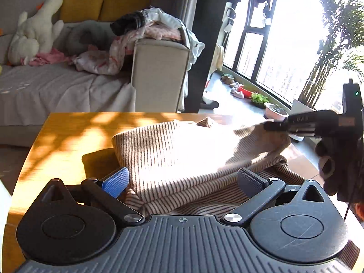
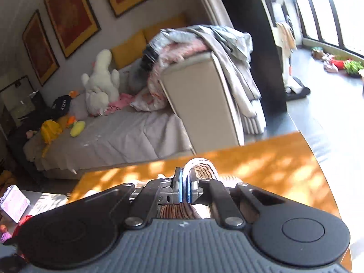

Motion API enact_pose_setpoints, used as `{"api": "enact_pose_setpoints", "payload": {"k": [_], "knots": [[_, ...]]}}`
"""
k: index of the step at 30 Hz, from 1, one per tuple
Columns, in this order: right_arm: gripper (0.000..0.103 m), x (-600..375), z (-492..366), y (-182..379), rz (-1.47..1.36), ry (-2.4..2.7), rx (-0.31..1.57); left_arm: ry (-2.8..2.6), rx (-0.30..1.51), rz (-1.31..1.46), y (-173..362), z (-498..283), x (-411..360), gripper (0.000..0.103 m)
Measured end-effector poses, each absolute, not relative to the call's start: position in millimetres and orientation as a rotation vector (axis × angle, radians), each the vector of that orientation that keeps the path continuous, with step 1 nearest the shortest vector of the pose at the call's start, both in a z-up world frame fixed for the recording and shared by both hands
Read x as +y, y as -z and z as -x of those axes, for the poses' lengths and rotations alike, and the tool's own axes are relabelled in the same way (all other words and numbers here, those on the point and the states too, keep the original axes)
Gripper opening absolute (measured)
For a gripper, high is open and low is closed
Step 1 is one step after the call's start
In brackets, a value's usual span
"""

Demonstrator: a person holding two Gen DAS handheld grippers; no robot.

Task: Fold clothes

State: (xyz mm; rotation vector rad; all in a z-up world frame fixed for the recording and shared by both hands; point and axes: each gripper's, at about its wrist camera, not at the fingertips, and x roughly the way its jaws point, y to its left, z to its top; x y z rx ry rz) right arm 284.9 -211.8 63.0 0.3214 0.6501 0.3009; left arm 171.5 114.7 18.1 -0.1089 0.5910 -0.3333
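Left tongs [image 1: 182, 177] apart over striped sweater [image 1: 173, 150], right tongs [image 2: 186, 182] clamped on its fold, sunlit wooden table [image 1: 68, 134], sofa [image 1: 68, 86] behind.

We are in a lived-in home, a sitting room; we see a beige sofa [image 2: 127, 134] with mustard-yellow cushions [image 1: 82, 9], a white plush toy duck [image 2: 101, 82], gold-framed red pictures [image 2: 70, 13], a heap of laundry [image 2: 200, 38]; tall dark-framed windows [image 1: 264, 45] face potted bamboo [image 1: 334, 45].

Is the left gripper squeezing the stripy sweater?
No, the left gripper is wide open, its pads apart on either side of the stripy sweater.
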Motion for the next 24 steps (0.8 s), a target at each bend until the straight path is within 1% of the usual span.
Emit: {"api": "enact_pose_setpoints", "payload": {"k": [3,7,10,12,13,16,18,19,20,21,22,24], "knots": [[0.005,-222,-282,-28,-0.345,-0.276,0.678,0.358,0.606,0.117,-10,-184,102,0.103],[0.006,-220,-278,-29,-0.329,-0.274,0.662,0.353,0.660,0.126,12,-208,93,0.103],[0.011,-214,-272,-37,-0.267,-0.273,0.655,0.331,0.679,0.081,23,-221,94,0.103],[0.020,-214,-266,-44,-0.247,-0.255,0.649,0.339,0.683,0.068,23,-224,95,0.103],[0.028,-213,-263,-49,-0.229,-0.236,0.635,0.340,0.684,0.035,24,-225,93,0.103],[0.029,-203,-251,-67,-0.160,-0.210,0.557,0.338,0.685,0.009,25,-226,92,0.103],[0.035,-195,-245,-76,-0.141,-0.238,0.505,0.336,0.681,0.010,25,-225,92,0.103],[0.047,-191,-242,-78,-0.163,-0.277,0.495,0.335,0.678,0.012,25,-224,92,0.103],[0.061,-189,-242,-77,-0.205,-0.326,0.502,0.333,0.673,0.015,25,-223,93,0.103],[0.066,-187,-243,-72,-0.241,-0.361,0.519,0.330,0.668,0.018,24,-222,94,0.103],[0.068,-185,-244,-63,-0.271,-0.377,0.550,0.327,0.664,0.021,23,-221,95,0.103],[0.068,-180,-248,-36,-0.287,-0.357,0.612,0.320,0.650,0.038,19,-217,98,0.103]]}}
